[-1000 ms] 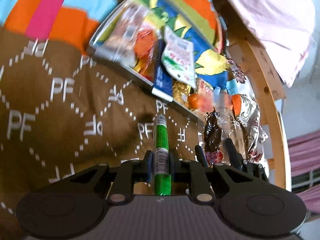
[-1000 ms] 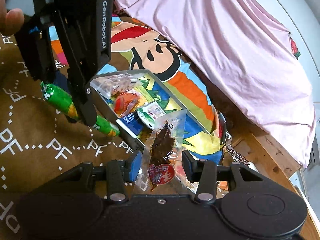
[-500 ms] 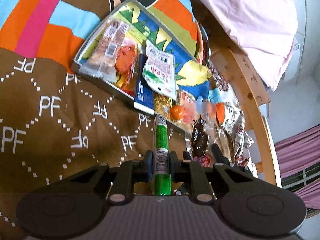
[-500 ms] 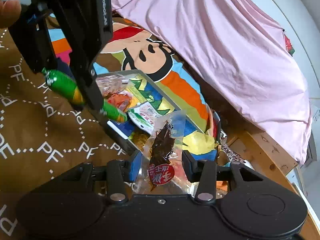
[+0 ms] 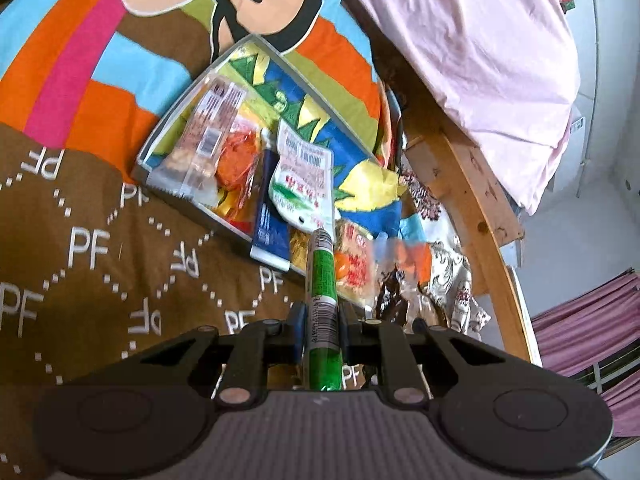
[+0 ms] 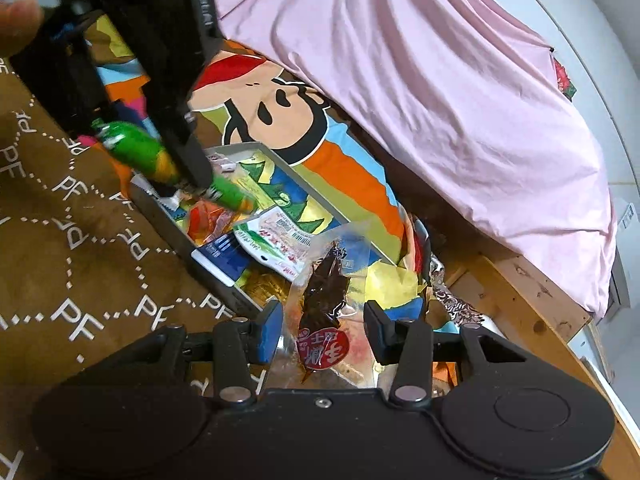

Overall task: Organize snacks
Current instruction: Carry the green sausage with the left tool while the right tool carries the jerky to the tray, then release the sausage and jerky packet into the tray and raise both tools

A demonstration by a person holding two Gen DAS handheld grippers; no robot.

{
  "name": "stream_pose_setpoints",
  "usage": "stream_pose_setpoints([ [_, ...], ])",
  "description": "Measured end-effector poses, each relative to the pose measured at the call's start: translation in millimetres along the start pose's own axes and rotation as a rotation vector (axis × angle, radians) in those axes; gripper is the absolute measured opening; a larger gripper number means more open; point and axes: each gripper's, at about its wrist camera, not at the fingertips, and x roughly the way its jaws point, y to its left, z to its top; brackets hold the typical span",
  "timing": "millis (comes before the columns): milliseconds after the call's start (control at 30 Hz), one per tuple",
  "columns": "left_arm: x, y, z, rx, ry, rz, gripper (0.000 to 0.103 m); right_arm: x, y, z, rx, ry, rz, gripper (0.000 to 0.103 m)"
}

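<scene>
My left gripper (image 5: 322, 330) is shut on a green stick snack (image 5: 321, 280), whose tip points over the near rim of the grey tray (image 5: 176, 194). In the right wrist view the left gripper (image 6: 192, 176) hangs above the tray (image 6: 164, 220), with the green stick (image 6: 136, 152) across its near corner. The tray holds several packets, among them a white and green pouch (image 5: 302, 176) and a blue one (image 5: 270, 228). My right gripper (image 6: 320, 328) is shut on a clear packet of dark dried meat (image 6: 324, 292), held upright just right of the tray.
The tray lies on a cartoon-print blanket (image 5: 92, 248). Loose packets, one orange (image 5: 352, 264) and one silver (image 5: 456, 280), lie past the tray's right end. A wooden bed rail (image 5: 476, 216) and a pink sheet (image 6: 420, 92) close off the right side. A fingertip (image 6: 16, 20) shows at the top left.
The left gripper has swung toward the tray, so the green stick now reaches over its near rim. The right gripper has kept its hold on the meat packet and hardly moved.
</scene>
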Motion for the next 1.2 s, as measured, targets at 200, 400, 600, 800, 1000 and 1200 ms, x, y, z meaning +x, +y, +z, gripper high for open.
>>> stream_pose_setpoints([
  [200, 9, -15, 33, 0.034, -0.097, 0.022, 0.019, 30, -18, 14, 0.085, 0.013, 0.021, 0.046],
  [400, 44, -19, 75, 0.059, -0.225, 0.012, 0.019, 80, -59, 19, 0.225, 0.044, 0.044, 0.046],
  [600, 91, -22, 103, 0.165, -0.291, 0.049, 0.019, 137, -88, 14, 0.412, 0.133, 0.127, 0.047],
  [800, 124, -21, 106, 0.268, -0.283, 0.137, 0.019, 173, -87, 11, 0.463, 0.183, 0.159, 0.047],
  [1000, 142, -19, 99, 0.351, -0.270, 0.224, 0.019, 186, -85, 8, 0.483, 0.209, 0.165, 0.047],
  [1200, 149, -15, 98, 0.360, -0.264, 0.288, 0.019, 189, -85, 7, 0.501, 0.215, 0.172, 0.049],
])
